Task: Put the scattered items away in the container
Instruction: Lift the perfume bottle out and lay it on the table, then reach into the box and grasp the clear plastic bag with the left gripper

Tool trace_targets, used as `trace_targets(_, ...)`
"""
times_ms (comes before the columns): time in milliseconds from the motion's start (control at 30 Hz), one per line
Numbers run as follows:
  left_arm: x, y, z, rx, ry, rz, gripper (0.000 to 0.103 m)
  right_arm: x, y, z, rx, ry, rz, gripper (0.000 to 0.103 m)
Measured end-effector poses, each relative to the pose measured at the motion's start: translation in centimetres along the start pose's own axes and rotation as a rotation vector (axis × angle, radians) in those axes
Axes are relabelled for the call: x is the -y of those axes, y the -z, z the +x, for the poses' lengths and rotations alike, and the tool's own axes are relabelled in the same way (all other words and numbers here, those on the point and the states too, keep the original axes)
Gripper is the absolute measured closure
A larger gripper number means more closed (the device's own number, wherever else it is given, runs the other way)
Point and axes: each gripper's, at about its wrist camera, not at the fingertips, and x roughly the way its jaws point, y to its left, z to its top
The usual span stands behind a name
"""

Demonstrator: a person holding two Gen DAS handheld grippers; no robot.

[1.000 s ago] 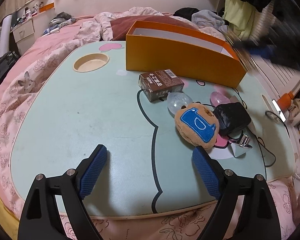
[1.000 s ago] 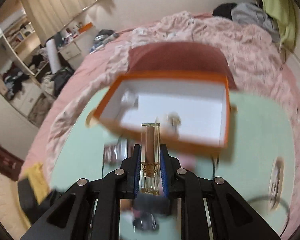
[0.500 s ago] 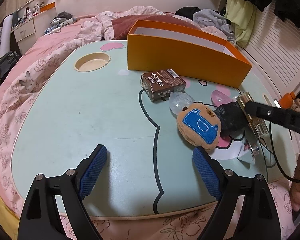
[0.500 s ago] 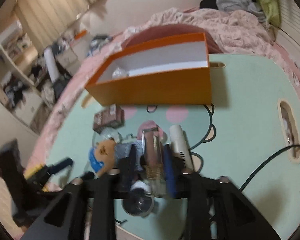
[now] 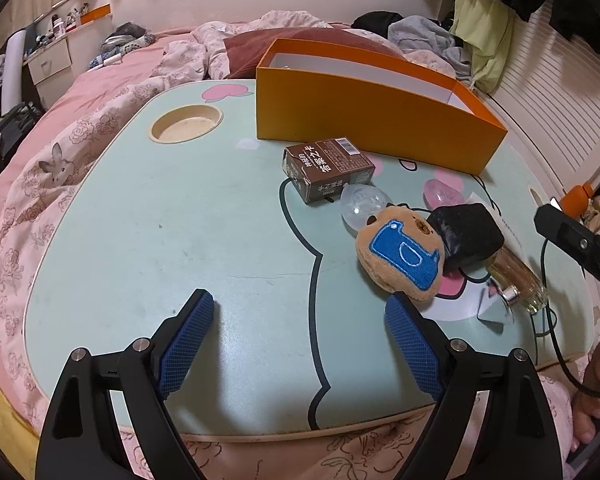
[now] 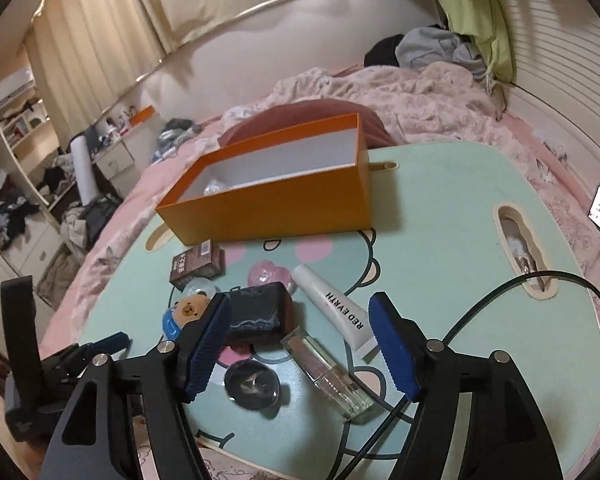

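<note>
Left gripper (image 5: 299, 322) hovering over bare mint table (image 5: 160, 216), jaws wide, nothing between. Brown carton (image 6: 198, 266) lying just in front of orange box (image 6: 268, 204); clear round item inside box, far-left corner. Bear plush (image 6: 184, 314) beside black pouch (image 6: 260, 312). Round dark lid (image 6: 252, 384) near table's front edge. Right gripper (image 6: 300, 346) jaws opening, clear glass bottle (image 6: 326, 372) lying on table between them, pads off it. White tube (image 6: 336, 308) just beside bottle, right side.
</note>
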Motion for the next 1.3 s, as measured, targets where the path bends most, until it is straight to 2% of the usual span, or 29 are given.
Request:
trace_targets(133, -1.0, -0.8, -0.2, -0.03, 0.063, -0.026, 0.015, -0.1, 0.1, -0.1, 0.008, -0.004, -0.004, 0.032)
trace_targets(200, -1.4, -1.7, -0.9, -0.018, 0.074, -0.03, 0.015, -0.1, 0.1, -0.1, 0.002, -0.007, -0.002, 0.032)
trace_targets(267, -1.2, -3.6, -2.6, 0.04, 0.042, 0.015, 0.015, 0.0, 0.1, 0.0, 0.0, -0.011, 0.003, 0.032)
trace_targets(367, 0.6, -7.5, -6.1, 0.179, -0.02, 0.132, 0.015, 0.2, 0.1, 0.1, -0.002, -0.02, 0.014, 0.032)
trace_targets(467, 2.5, -11.9, -7.5, 0.246, 0.01, 0.241, 0.015, 0.3, 0.2, 0.2, -0.007, -0.027, 0.018, 0.031)
trace_targets(500, 3.2, -13.6, -7.0, 0.235, 0.025, 0.279, 0.017, 0.3, 0.3, 0.2, -0.008, -0.029, 0.018, 0.03)
trace_targets(533, 4.0, -15.6, -5.6, 0.19, 0.033, 0.318, 0.021, 0.3, 0.3, 0.2, -0.009, -0.03, 0.019, 0.03)
trace_targets(567, 4.5, -17.3, -3.7, 0.12, 0.03, 0.342, 0.036, 0.4, 0.3, 0.2, -0.009, -0.032, 0.02, 0.029)
trace_targets(600, 4.7, -18.6, -1.8, 0.053, 0.014, 0.342, 0.058, 0.4, 0.3, 0.2, -0.009, -0.034, 0.021, 0.029)
trace_targets(667, 4.6, -20.6, 2.0, -0.072, -0.026, 0.308, 0.069, 0.5, 0.3, 0.2, -0.008, -0.036, 0.024, 0.029)
trace_targets(767, 4.4, -22.2, 6.4, -0.181, -0.031, 0.259, 0.069, 0.7, 0.4, 0.1, -0.008, -0.042, 0.028, 0.028)
trace_targets(900, 4.7, -22.2, 9.1, -0.237, -0.14, 0.253, 0.069, 1.0, 0.4, 0.2, -0.014, -0.057, 0.039, 0.028)
trace_targets(1033, 5.5, -21.4, 10.6, -0.213, -0.281, 0.306, 0.069, 1.5, 0.4, 0.3, -0.02, -0.07, 0.065, 0.028)
trace_targets(1133, 5.5, -21.3, 12.0, -0.235, -0.305, 0.32, 0.069, 1.5, 0.4, 0.2, -0.018, -0.071, 0.069, 0.028)
trace_targets(1167, 5.4, -21.3, 12.4, -0.237, -0.323, 0.322, 0.065, 1.4, 0.4, 0.2, -0.016, -0.07, 0.065, 0.028)
trace_targets(1233, 5.5, -21.3, 13.3, -0.238, -0.381, 0.342, 0.065, 1.3, 0.4, 0.2, -0.015, -0.069, 0.061, 0.028)
trace_targets(1300, 5.7, -21.3, 13.8, -0.239, -0.399, 0.361, 0.064, 1.4, 0.4, 0.3, -0.017, -0.07, 0.064, 0.028)
